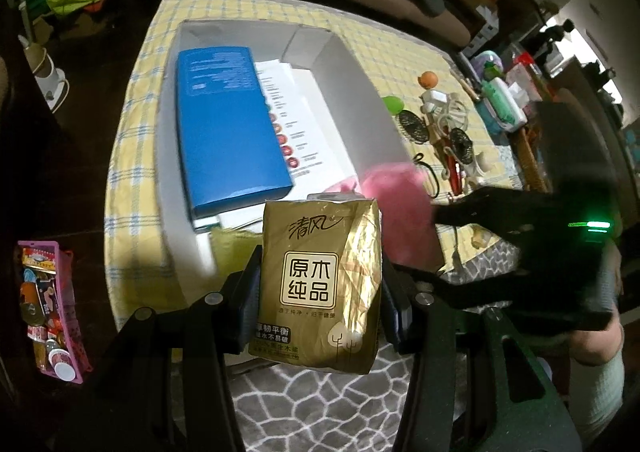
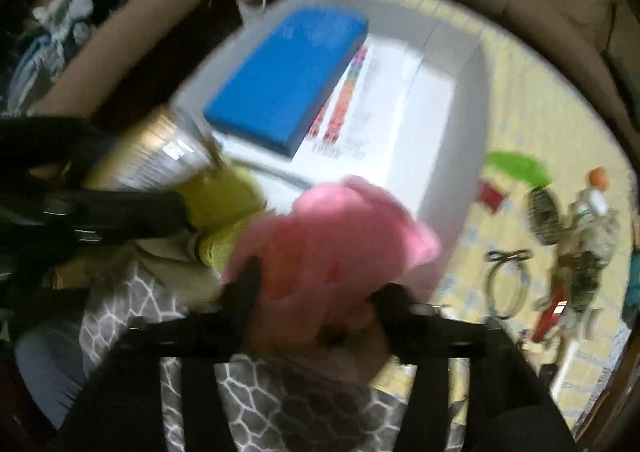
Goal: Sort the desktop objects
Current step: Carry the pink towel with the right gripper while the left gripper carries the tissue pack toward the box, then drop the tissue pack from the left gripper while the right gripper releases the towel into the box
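A gold tissue pack (image 1: 320,284), upright, is clamped between the pads of the left gripper (image 1: 320,292) at the near edge of a grey open box (image 1: 360,100). To its right, a pink soft object (image 2: 332,236) sits between the spread fingers of the right gripper (image 2: 316,292); motion blur hides whether the pads press it. Inside the box, a blue carton (image 1: 228,124) lies on white printed sheets (image 1: 308,120). The box stands on a yellow checked tablecloth (image 1: 384,48), with small clutter to the far right.
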`<state>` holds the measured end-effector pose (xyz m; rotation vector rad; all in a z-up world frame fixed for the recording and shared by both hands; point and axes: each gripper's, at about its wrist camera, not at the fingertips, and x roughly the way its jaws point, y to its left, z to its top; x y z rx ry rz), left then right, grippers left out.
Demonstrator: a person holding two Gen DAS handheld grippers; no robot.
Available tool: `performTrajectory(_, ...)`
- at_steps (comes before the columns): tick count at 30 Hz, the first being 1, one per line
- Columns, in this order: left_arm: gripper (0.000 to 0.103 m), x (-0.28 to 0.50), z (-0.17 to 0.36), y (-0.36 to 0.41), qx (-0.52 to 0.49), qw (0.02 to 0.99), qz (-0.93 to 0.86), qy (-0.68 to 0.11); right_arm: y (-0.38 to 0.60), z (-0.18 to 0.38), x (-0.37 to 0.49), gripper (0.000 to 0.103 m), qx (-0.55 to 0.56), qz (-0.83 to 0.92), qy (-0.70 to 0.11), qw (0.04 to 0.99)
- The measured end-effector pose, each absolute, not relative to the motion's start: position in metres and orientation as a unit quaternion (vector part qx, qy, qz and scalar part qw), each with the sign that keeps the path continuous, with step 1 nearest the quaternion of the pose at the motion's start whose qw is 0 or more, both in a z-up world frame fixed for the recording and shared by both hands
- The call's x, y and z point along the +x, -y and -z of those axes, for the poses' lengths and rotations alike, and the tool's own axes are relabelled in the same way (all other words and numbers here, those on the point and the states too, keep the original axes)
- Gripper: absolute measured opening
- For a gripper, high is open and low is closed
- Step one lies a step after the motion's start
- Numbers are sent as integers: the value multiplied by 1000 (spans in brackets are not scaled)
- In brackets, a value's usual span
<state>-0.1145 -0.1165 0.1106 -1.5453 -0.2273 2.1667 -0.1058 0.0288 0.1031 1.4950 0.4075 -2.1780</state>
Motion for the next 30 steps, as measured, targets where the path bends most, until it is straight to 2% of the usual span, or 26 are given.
performTrajectory(6,47,-128,-106,89,-571,247,-776,101,-49,-126,-93,62,529,797,-149,248)
performTrajectory(11,47,-141,-102,77,-579,267,-756,145,-46,-114,-83,62,523,788,-154,285)
performTrajectory(20,47,-157,-77,51,-610,271,-727,163,-46,-102,-85,62,515,789,-134,307)
performTrajectory(26,47,-188,-100,67,-588,243,-756,154,-54,-114,-97,62,510,794,-102,313)
performTrajectory(29,47,-211,-104,64,-585,221,-770,125,-53,-126,-103,67,505,797,-84,321)
performTrajectory(30,47,-220,-102,60,-588,209,-774,110,-52,-130,-105,73,502,798,-76,326)
